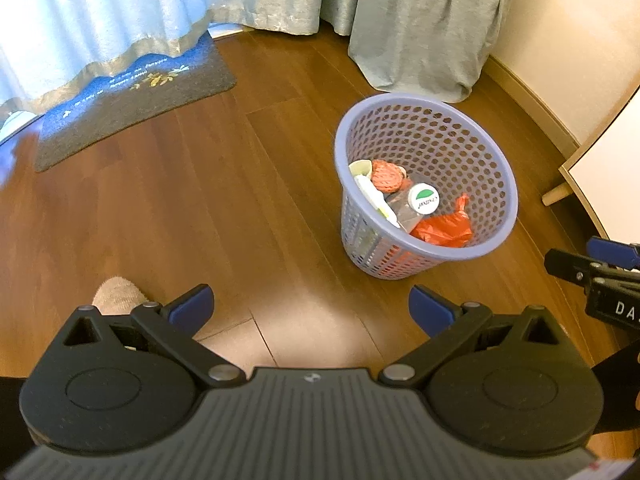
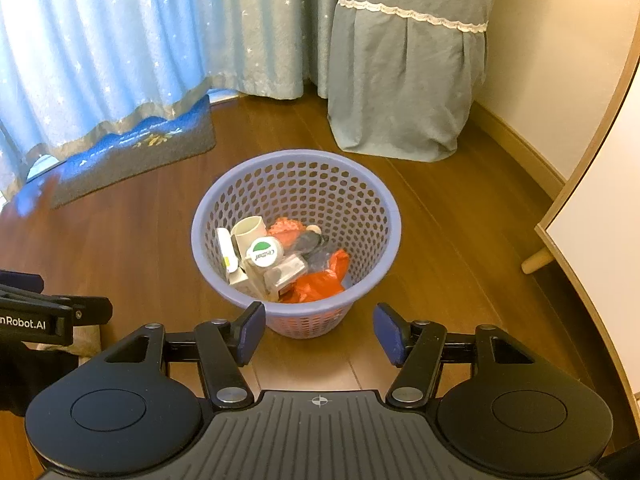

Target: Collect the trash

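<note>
Trash lies in the purple mesh basket (image 2: 297,184), which stands on the wooden floor (image 2: 440,240) just ahead of the right gripper (image 2: 319,332), its near rim between that claw's blue pads; the jaws stand apart with nothing between them. Inside sit a round white lid with a green mark (image 2: 264,253), an orange plastic bag (image 2: 320,280), an orange net (image 2: 286,227) and pale cartons (image 2: 240,276). From the left gripper (image 1: 311,312), jaws spread wide and empty, the basket is ahead and to the right; a grey doormat (image 1: 136,100) lies far ahead to its left, under blue curtains (image 1: 100,12).
</note>
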`<state>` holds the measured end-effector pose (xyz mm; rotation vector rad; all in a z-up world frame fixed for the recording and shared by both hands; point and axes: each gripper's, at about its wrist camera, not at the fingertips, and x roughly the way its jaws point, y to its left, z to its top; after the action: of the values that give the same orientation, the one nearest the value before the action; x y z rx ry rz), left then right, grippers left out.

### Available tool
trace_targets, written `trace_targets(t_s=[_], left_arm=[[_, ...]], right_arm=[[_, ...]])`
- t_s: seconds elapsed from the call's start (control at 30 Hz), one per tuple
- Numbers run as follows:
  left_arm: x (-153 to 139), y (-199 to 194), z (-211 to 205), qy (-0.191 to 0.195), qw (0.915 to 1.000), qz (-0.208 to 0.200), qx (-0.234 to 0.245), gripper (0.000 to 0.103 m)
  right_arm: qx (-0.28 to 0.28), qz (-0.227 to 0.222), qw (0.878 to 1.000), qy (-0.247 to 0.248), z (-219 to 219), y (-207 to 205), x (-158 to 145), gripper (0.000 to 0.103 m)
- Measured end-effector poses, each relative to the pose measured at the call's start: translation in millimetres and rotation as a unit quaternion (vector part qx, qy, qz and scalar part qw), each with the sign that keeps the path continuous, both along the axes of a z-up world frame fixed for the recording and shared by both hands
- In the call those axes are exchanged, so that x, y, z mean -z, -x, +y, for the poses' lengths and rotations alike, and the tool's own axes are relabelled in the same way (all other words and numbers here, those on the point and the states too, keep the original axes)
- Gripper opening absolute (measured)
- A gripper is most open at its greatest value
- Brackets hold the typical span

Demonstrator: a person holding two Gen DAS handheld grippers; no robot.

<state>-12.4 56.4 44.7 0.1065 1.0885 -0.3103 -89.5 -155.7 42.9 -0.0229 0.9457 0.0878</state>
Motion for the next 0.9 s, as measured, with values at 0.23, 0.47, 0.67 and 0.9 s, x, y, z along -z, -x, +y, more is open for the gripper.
trace_targets(t_s=[0.23, 0.47, 0.67, 0.9], left_arm=[[0.7, 3.3, -3.7, -0.011, 0.9999, -0.003, 0.007, 0.102], [0.5, 3.9, -5.3, -0.017, 0.9998, -0.006, 0.01, 0.102], [1.0, 4.1, -6.6, -0.019, 0.9998, -0.005, 0.008, 0.102], [2.9, 5.4, -7.6, -0.023, 0.9997, -0.005, 0.007, 0.102]], right_arm=[[-0.005, 0.004, 1.0, -0.001, 3.6, -0.6, 2.3, 0.057], [-0.004, 0.008, 1.0, -0.001, 4.1, -0.7, 3.2, 0.057], [-0.009, 0.012, 1.0, -0.002, 6.1, -0.8, 4.8, 0.057], [-0.009, 0.014, 1.0, -0.002, 6.6, -0.8, 5.8, 0.057]])
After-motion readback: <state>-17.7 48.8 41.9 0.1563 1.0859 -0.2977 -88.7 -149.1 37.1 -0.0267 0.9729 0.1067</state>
